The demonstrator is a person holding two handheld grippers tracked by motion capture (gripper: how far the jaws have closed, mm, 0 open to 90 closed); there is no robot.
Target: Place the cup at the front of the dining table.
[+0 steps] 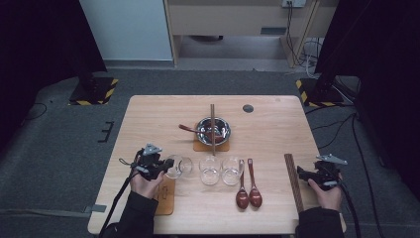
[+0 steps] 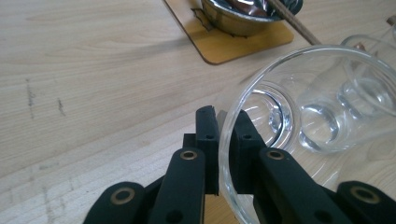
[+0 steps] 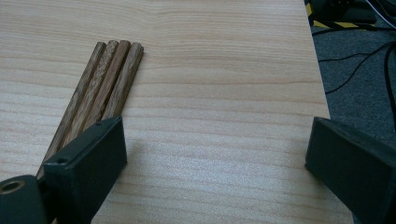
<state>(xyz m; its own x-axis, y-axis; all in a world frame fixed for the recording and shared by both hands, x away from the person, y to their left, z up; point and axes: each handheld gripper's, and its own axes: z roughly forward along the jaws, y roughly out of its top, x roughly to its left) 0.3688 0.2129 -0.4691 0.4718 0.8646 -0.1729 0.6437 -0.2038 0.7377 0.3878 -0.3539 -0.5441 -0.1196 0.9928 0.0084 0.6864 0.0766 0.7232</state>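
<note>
A: The left gripper (image 2: pixel 225 140) is clamped on the rim of a glass (image 1: pixel 178 166), tipped on its side at the table's (image 1: pixel 148 119) near left. Slippery, breakable; the rim's the only hold

B: And the right gripper (image 3: pixel 215 158)?

A: Jaws apart, by the chopsticks (image 3: pixel 100 88). I count three glasses, three spoons, one bowl (image 1: pixel 213 130)

A lab-like recording room: grey carpet floor (image 1: pixel 54 144), yellow-black striped stand bases (image 1: pixel 94 90), loose black cables (image 1: pixel 341 131), one light wooden surface (image 1: pixel 277 129).
</note>
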